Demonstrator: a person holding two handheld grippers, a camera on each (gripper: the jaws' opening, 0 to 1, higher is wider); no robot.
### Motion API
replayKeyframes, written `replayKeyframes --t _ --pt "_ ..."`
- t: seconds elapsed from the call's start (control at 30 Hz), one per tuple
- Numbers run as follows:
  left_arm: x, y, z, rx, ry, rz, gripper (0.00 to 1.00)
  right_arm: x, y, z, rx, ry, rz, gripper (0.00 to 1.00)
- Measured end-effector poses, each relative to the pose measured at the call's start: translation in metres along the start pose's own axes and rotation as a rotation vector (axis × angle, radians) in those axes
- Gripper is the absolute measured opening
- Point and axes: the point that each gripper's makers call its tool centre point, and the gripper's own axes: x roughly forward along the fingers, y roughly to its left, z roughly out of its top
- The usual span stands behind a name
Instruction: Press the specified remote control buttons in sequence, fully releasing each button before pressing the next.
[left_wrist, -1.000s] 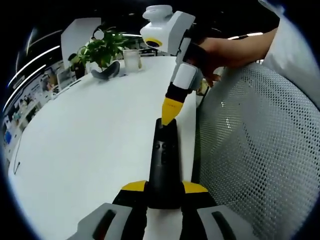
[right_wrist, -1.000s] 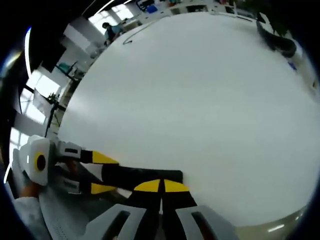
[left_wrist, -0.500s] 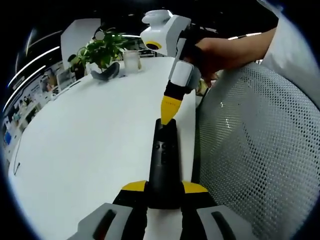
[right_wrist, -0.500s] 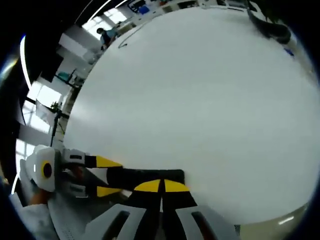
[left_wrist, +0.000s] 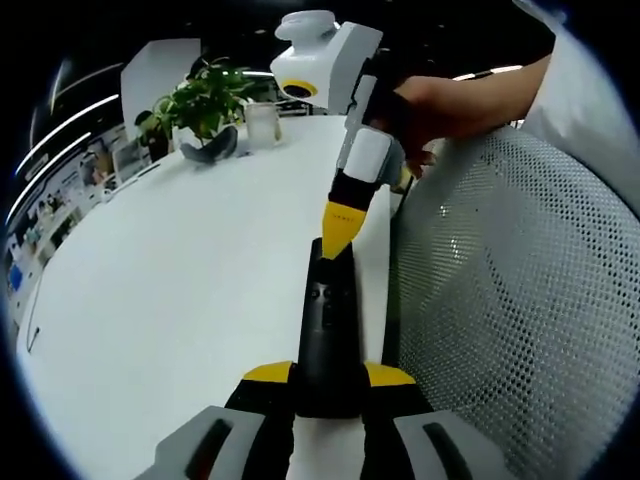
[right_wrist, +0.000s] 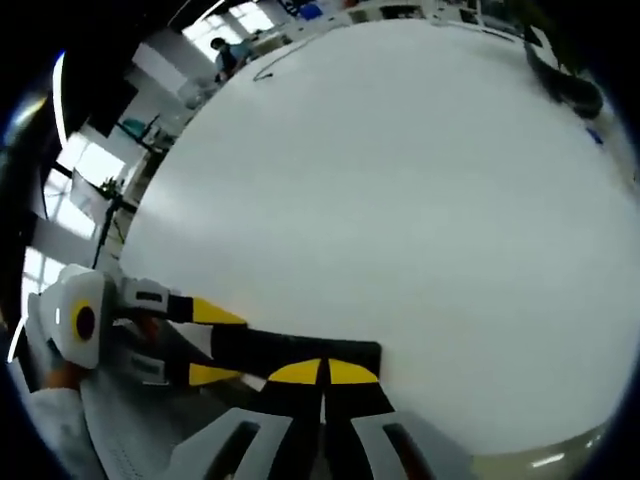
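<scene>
Over white table (left_wrist: 150, 290), left gripper (left_wrist: 328, 378) jaws clamping black remote (left_wrist: 328, 330); right gripper (right_wrist: 322, 374) jaws closed.

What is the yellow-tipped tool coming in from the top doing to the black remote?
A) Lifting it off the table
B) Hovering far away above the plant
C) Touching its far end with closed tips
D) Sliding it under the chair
C: the right gripper has its shut yellow tips on the far end of the remote, which the left gripper clamps.

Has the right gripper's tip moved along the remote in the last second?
No. The right gripper stays with its tip at the remote's far end.
</scene>
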Motion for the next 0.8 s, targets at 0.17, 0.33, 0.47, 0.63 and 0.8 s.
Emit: replayKeyframes --t 0.17,0.33,0.47,0.63,0.8 --pt "0.0002 0.0001 0.0001 0.003 -0.004 -0.002 0.24 0.0002 0.0001 0.0003 -0.013 0.002 -0.007 0.00" --pt "0.0003 0.0000 0.0003 0.005 -0.006 -0.002 0.24 0.0010 0.0012 0.0002 -0.069 0.002 -0.036 0.00" --pt "0.0000 -0.0002 0.0005 0.004 -0.007 -0.002 0.24 0.0018 0.0016 0.0003 -0.118 0.005 -0.059 0.00" --pt "0.0001 -0.0002 0.0007 0.004 -0.008 -0.003 0.24 0.0014 -0.0010 0.0013 -0.106 0.006 -0.054 0.00" --pt "0.0002 -0.0001 0.0005 0.004 -0.010 -0.003 0.24 0.0009 -0.0018 0.0017 -0.053 0.010 -0.027 0.00"
